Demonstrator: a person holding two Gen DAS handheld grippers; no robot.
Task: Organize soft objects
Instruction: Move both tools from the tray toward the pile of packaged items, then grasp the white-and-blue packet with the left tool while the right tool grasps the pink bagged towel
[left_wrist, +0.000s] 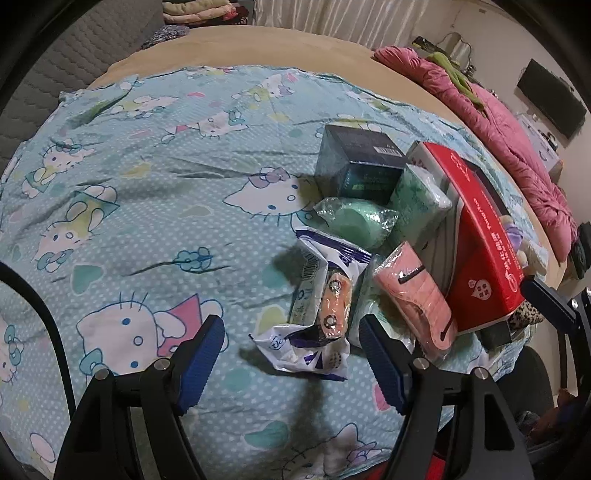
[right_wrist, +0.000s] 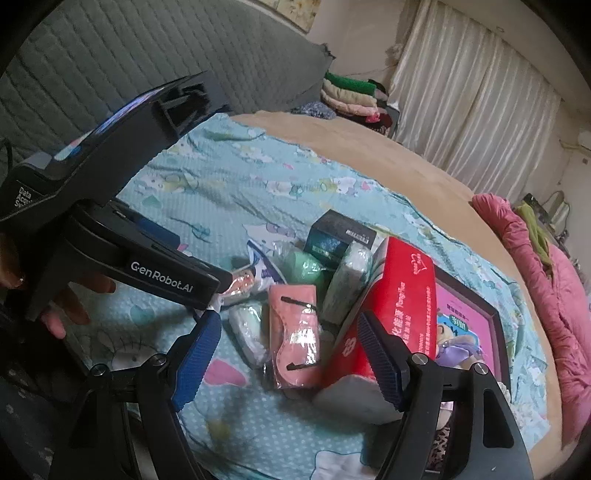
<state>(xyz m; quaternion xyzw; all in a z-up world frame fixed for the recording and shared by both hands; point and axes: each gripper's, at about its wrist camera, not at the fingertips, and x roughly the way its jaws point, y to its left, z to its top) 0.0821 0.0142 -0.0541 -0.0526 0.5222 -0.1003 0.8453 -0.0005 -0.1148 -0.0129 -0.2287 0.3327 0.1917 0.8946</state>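
Note:
Several soft packs lie on the Hello Kitty blanket (left_wrist: 122, 206): a white and purple crumpled bag (left_wrist: 314, 347) with an orange item (left_wrist: 334, 302) on it, a pink wrapped eye mask (left_wrist: 413, 291), a green round pack (left_wrist: 354, 221) and a green tissue pack (left_wrist: 417, 203). My left gripper (left_wrist: 291, 339) is open, its jaws either side of the white bag, just above it. My right gripper (right_wrist: 288, 339) is open, with the pink eye mask (right_wrist: 295, 328) between its jaws and the red tissue box (right_wrist: 399, 306) by its right finger (right_wrist: 376, 354).
A dark box (left_wrist: 358, 162) stands behind the packs. The red tissue box (left_wrist: 476, 236) leans on a framed pink box (right_wrist: 469, 328). A pink quilt (right_wrist: 546, 288) lies along the right bed edge. Folded clothes (right_wrist: 351, 96) are stacked at the back. A grey quilted headboard (right_wrist: 129, 74) stands on the left.

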